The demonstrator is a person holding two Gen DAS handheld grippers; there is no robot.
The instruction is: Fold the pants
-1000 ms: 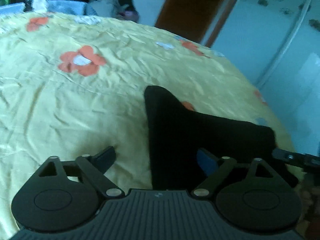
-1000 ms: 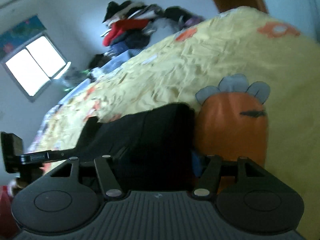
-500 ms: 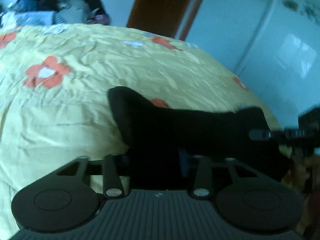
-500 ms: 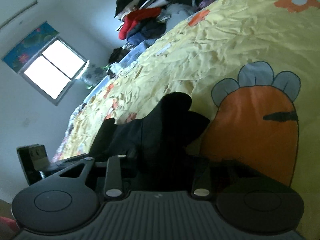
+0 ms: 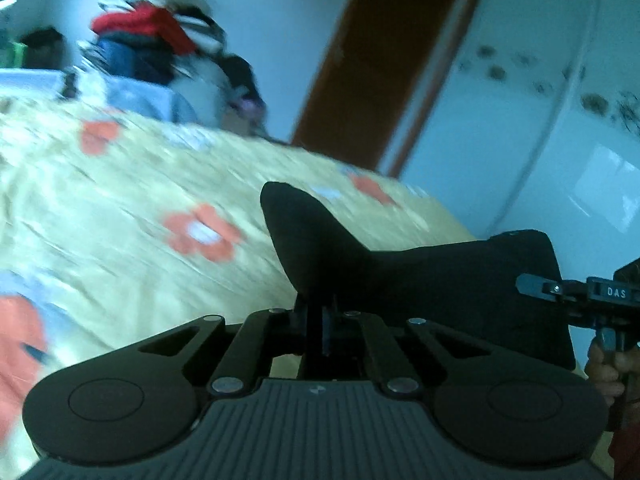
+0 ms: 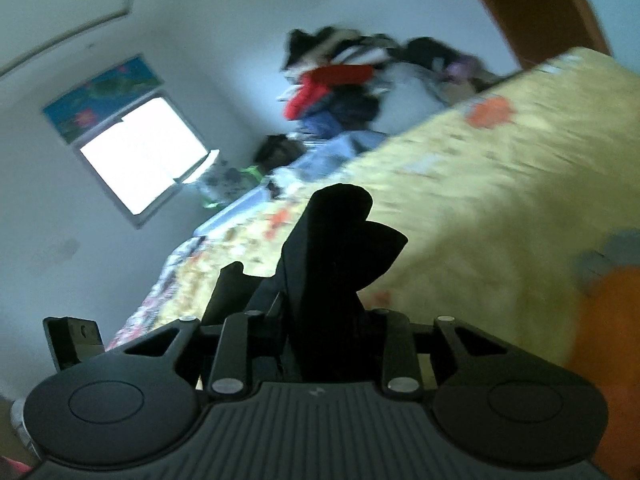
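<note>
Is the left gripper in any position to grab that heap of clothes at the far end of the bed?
Probably not as things stand. The left gripper is already shut on the black pants, and the clothes heap lies across the whole yellow bedspread.

Dim bluish daylight, motion blur, fisheye warping

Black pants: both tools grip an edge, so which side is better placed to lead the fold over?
Probably the left. The left tool pinches a thin edge of the black pants with open yellow bedspread ahead. The right tool holds a thicker bunch near the bed's edge.
</note>
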